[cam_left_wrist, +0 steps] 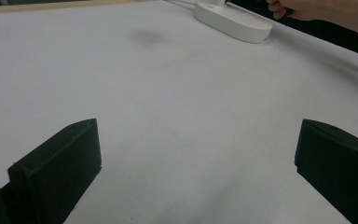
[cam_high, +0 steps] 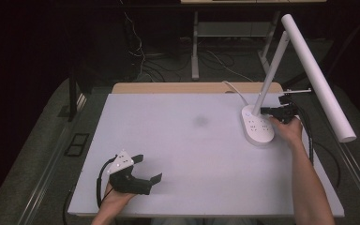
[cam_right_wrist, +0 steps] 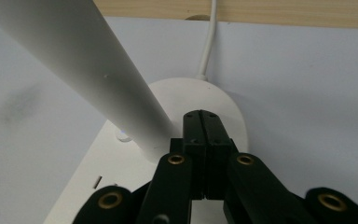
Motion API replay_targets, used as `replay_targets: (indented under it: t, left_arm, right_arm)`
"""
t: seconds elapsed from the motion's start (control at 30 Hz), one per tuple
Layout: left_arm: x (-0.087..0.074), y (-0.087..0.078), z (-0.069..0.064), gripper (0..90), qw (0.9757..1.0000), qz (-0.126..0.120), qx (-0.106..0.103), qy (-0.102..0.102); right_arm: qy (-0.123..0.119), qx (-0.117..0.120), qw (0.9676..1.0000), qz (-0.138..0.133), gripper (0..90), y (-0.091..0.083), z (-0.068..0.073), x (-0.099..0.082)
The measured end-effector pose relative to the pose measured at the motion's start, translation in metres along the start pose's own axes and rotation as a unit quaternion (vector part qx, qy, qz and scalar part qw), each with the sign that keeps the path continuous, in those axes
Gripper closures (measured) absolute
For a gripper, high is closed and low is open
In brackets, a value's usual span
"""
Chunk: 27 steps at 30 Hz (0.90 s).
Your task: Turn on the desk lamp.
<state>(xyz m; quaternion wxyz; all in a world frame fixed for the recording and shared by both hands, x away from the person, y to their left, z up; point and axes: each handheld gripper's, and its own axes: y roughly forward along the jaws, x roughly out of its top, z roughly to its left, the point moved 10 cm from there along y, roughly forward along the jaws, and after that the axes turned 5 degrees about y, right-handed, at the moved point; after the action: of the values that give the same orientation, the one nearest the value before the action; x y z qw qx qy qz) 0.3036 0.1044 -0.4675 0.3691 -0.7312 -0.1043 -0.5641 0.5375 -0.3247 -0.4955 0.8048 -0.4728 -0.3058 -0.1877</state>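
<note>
A white desk lamp stands at the table's right, with an oval base (cam_high: 258,125), a slanted stem (cam_high: 272,70) and a long tube head (cam_high: 316,75). My right gripper (cam_high: 264,111) is shut, its tips at the foot of the stem over the base. In the right gripper view the jaws (cam_right_wrist: 204,126) are pressed together with nothing between them, beside the stem (cam_right_wrist: 88,60) and above the base (cam_right_wrist: 219,100). My left gripper (cam_high: 148,168) rests near the front left of the white table (cam_high: 183,140), open and empty (cam_left_wrist: 198,135). The lamp base (cam_left_wrist: 233,21) shows far off in that view.
A white cord (cam_high: 234,89) runs from the lamp base over the wooden back edge (cam_high: 197,87). A faint dark smudge (cam_high: 200,121) marks the table's middle. Cables and a metal frame (cam_high: 195,42) lie on the floor beyond the table.
</note>
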Motion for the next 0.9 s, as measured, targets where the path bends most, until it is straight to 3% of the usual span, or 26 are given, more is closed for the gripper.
replay_targets:
  t: [0.2,0.43,0.6,0.67,0.73,0.9]
  left_arm:
    - [0.0003,0.0004,-0.0011,0.0,1.0000,-0.001,-0.002,0.000]
    - [0.0001,0.0014,-0.0020,0.0,1.0000,-0.001,-0.004,-0.001]
    - [-0.0003,0.0016,-0.0011,0.0,1.0000,0.000,-0.004,-0.001]
    - [-0.0004,0.0018,-0.0010,0.0,1.0000,0.001,-0.004,-0.002]
    - [-0.0007,0.0022,-0.0009,0.0,1.0000,0.002,-0.004,0.000]
    - [-0.0002,0.0014,0.0004,0.0,1.0000,-0.001,-0.002,-0.003]
  right_arm:
    - [-0.002,-0.006,1.0000,-0.003,89.6,0.0004,0.0001,-0.0005]
    - [0.025,0.009,0.9994,-0.022,89.8,0.0012,-0.0007,-0.0026]
    - [-0.009,-0.008,0.9998,-0.015,89.6,0.0006,0.0007,-0.0025]
    - [-0.007,-0.010,0.9998,-0.014,89.5,0.0004,0.0010,-0.0024]
    - [0.010,-0.011,0.9997,-0.021,89.4,-0.0005,0.0025,0.0003]
    - [-0.001,-0.018,0.9997,-0.020,89.4,-0.0009,0.0030,0.0013]
